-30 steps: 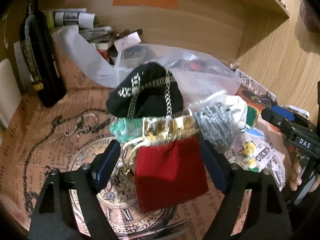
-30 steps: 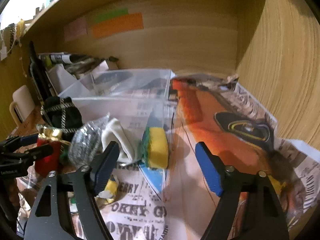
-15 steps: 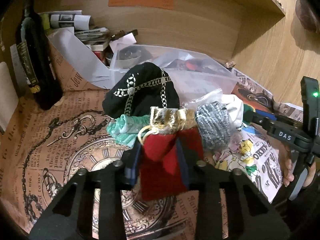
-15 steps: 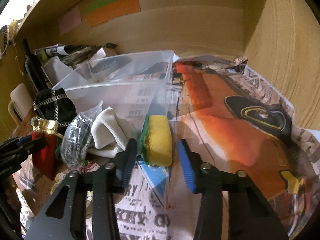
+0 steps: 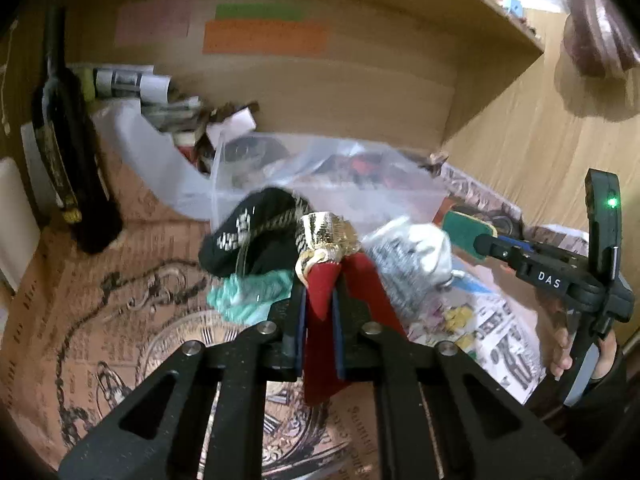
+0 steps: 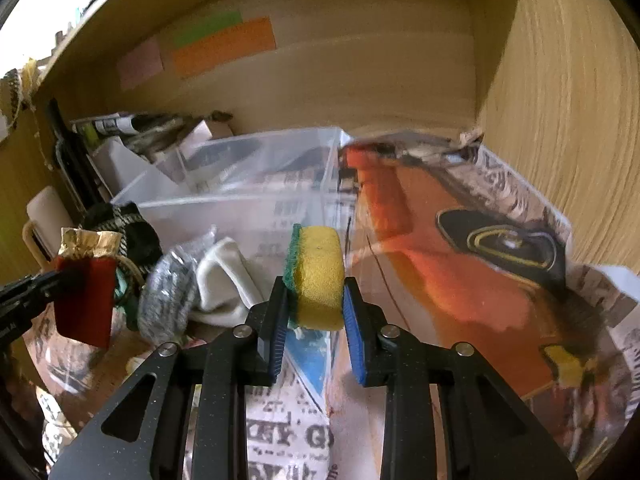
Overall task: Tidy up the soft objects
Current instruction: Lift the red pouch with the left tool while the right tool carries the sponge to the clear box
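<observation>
My left gripper [image 5: 320, 320] is shut on a red velvet pouch [image 5: 320, 344] with a gold top and holds it off the paper; the pouch also shows at the left of the right wrist view [image 6: 86, 300]. My right gripper [image 6: 314, 320] is shut on a yellow sponge [image 6: 320, 276] with a green scrub side, lifted a little. The sponge shows in the left wrist view [image 5: 464, 232]. A black chain-trimmed pouch [image 5: 256, 236], a teal cloth [image 5: 248, 292], a grey mesh bag [image 6: 168, 300] and a white sock [image 6: 224, 280] lie in a pile.
A clear plastic bin [image 6: 256, 184] stands behind the pile, against the wooden back wall. A dark bottle [image 5: 68, 140] stands at the far left. Newspaper [image 6: 460, 264] covers the shelf floor. A wooden side wall [image 6: 568, 120] closes the right.
Both grippers have closed: the left on the red pouch, the right on the sponge. Both objects now sit higher than before.
</observation>
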`<act>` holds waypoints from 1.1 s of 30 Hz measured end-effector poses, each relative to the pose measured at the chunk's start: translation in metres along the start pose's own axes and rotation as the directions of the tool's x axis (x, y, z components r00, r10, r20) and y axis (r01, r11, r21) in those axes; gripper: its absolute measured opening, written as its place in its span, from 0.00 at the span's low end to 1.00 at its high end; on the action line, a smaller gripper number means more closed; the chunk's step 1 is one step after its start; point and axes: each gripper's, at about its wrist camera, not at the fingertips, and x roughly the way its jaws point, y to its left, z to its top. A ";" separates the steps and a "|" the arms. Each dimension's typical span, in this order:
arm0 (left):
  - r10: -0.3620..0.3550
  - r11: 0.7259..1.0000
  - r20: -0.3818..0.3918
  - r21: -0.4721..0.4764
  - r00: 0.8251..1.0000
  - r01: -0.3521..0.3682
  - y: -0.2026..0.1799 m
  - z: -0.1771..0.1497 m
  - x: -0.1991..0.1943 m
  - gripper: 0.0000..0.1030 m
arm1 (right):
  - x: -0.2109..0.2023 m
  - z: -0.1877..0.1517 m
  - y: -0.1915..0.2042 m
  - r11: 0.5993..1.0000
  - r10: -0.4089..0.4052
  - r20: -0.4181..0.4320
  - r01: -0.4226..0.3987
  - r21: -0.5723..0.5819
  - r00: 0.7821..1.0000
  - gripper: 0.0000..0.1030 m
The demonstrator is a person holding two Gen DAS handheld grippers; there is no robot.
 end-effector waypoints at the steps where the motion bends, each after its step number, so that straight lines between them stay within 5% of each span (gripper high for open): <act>1: 0.001 1.000 0.012 0.002 1.000 -0.001 0.000 0.003 -0.002 0.09 | -0.002 0.002 0.001 1.000 0.000 0.008 0.000 -0.003 1.000 0.23; 18: 0.032 0.999 0.209 0.033 0.977 -0.040 0.009 0.080 -0.015 0.09 | -0.031 0.065 0.036 0.994 0.041 0.209 -0.019 -0.105 0.977 0.23; 25: 0.051 0.998 0.171 0.027 0.984 -0.056 0.022 0.111 0.018 0.09 | -0.013 0.091 0.053 0.986 0.055 0.227 -0.017 -0.167 0.972 0.23; 33: 0.056 0.997 0.021 0.050 0.998 -0.057 0.040 0.129 0.074 0.09 | 0.037 0.108 0.061 0.977 0.036 0.146 -0.004 -0.214 0.989 0.23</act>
